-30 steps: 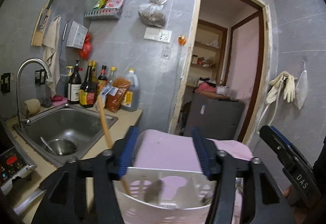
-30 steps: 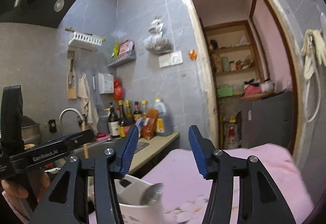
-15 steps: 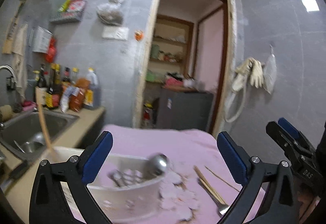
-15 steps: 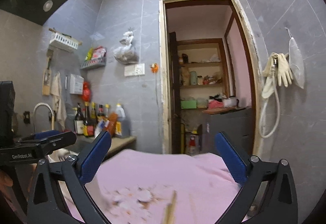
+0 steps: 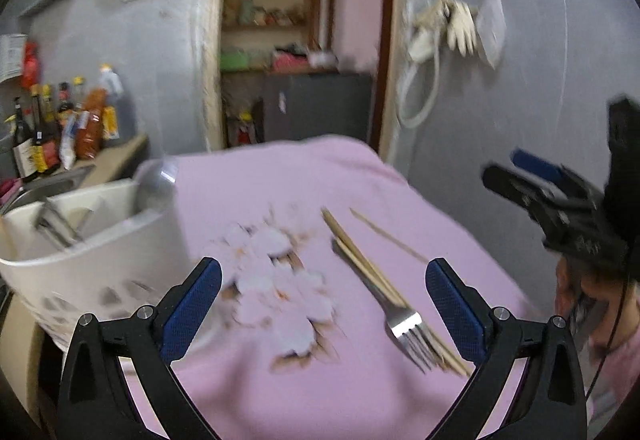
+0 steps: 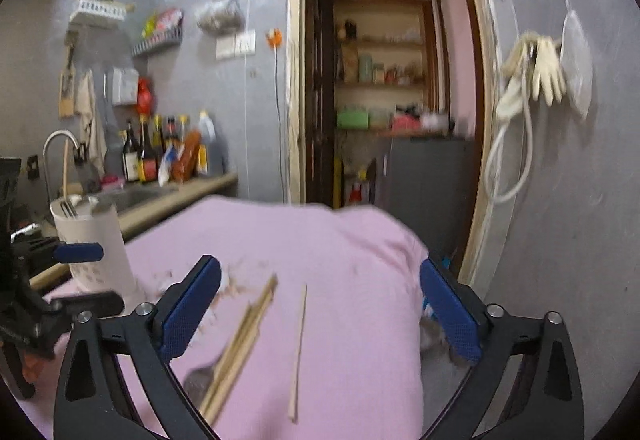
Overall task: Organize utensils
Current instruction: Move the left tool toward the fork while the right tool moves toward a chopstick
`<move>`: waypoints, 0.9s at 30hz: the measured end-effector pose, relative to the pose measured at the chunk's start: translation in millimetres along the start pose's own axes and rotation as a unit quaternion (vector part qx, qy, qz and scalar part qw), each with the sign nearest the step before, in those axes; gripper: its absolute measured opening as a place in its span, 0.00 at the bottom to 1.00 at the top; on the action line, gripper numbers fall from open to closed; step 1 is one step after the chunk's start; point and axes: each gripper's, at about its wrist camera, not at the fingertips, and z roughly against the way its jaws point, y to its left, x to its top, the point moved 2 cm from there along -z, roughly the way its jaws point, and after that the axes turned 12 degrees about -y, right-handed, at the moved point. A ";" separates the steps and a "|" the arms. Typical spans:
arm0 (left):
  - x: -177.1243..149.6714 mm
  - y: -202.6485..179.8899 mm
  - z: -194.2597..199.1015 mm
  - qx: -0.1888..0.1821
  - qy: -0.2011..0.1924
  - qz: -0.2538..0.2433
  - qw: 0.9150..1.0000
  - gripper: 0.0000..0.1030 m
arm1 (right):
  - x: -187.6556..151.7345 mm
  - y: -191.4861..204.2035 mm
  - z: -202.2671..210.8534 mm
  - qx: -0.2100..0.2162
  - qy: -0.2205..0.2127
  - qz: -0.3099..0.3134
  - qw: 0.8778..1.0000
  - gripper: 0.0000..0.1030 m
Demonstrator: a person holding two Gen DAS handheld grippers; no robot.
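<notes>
left tongs [image 5: 322, 304] & right tongs [image 6: 320, 308] both wide open, empty, just been opening; fork [image 5: 404, 324] + chopsticks [image 5: 360, 260] between left pads; holder [image 5: 80, 248] to left.

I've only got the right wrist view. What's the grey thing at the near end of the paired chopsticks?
Observer: A metal fork, lying alongside the pair of chopsticks, tines toward the near edge.
Operator: What does the holder look like inside?
Observer: The white holder has inner dividers, and metal utensils lean in one section.
Operator: Is the left claw carrying anything?
Observer: No. The left claw has just been opening its jaws, and nothing is between them.
</notes>
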 end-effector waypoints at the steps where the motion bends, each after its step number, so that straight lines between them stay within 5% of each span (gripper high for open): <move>1: -4.7 -5.5 -2.6 -0.004 0.008 -0.006 1.000 0.97 | -3.6 -2.1 -3.3 0.003 0.012 -0.002 1.000 0.89; 4: -16.6 -17.7 -14.8 -0.021 0.041 -0.023 0.999 0.93 | -15.5 -8.2 -13.3 0.012 0.050 -0.003 0.999 0.80; 14: -34.4 -17.5 -67.9 -0.086 0.167 0.033 0.982 0.46 | -41.4 -20.4 -49.6 0.049 0.158 -0.031 0.986 0.38; 21: -35.5 -5.3 -84.6 -0.141 0.209 0.097 0.963 0.42 | -53.5 -8.7 -69.5 0.082 0.219 -0.021 0.972 0.28; 27: -33.1 -15.5 -85.6 -0.158 0.221 0.087 0.958 0.34 | -64.6 -2.0 -78.4 0.081 0.257 -0.003 0.963 0.22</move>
